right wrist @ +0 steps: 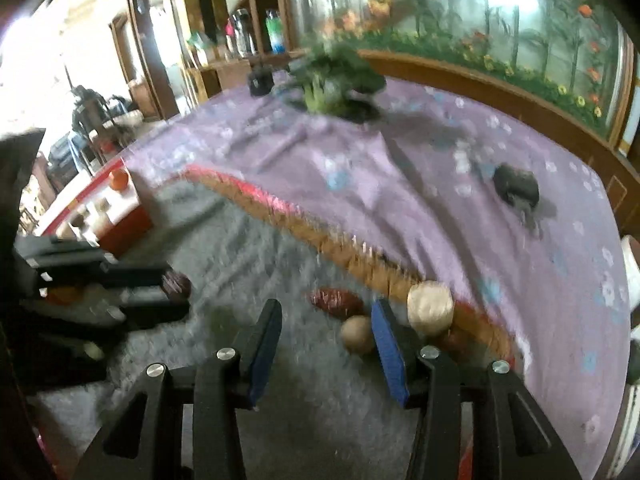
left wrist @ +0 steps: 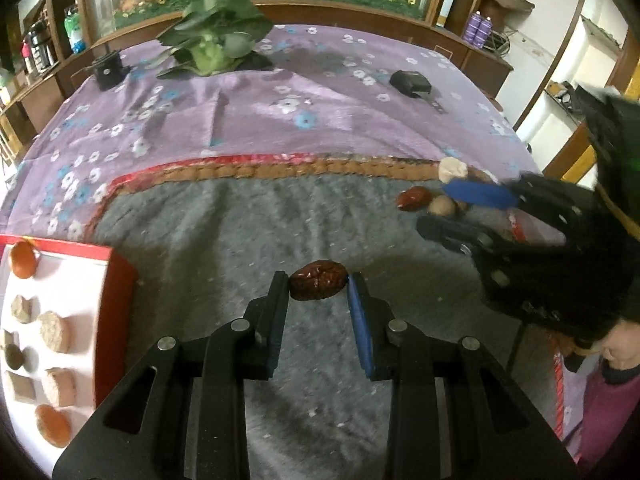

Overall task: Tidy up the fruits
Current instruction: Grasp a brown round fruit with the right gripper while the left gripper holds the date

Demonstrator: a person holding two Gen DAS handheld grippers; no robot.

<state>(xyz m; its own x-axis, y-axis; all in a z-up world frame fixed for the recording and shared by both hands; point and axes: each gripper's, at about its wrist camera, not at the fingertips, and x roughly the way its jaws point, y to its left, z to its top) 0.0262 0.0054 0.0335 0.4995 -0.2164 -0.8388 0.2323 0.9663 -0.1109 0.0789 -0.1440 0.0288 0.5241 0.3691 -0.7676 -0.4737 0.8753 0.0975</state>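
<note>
My left gripper (left wrist: 318,280) was black angular plastic with silver round bolts and one blue pad; my right gripper (right wrist: 326,312) matched, both pads blue. A purple sleeve (left wrist: 608,412) showed.

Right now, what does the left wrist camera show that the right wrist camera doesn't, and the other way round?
Only the left wrist view shows the red tray's contents clearly: orange and tan pieces laid in rows on white. Only the right wrist view shows the right gripper from behind, jaws open with nothing between them, beside a round tan fruit. Both show the left gripper gripping a dark red date, the grey mat, the purple floral cloth and the leafy greens.
</note>
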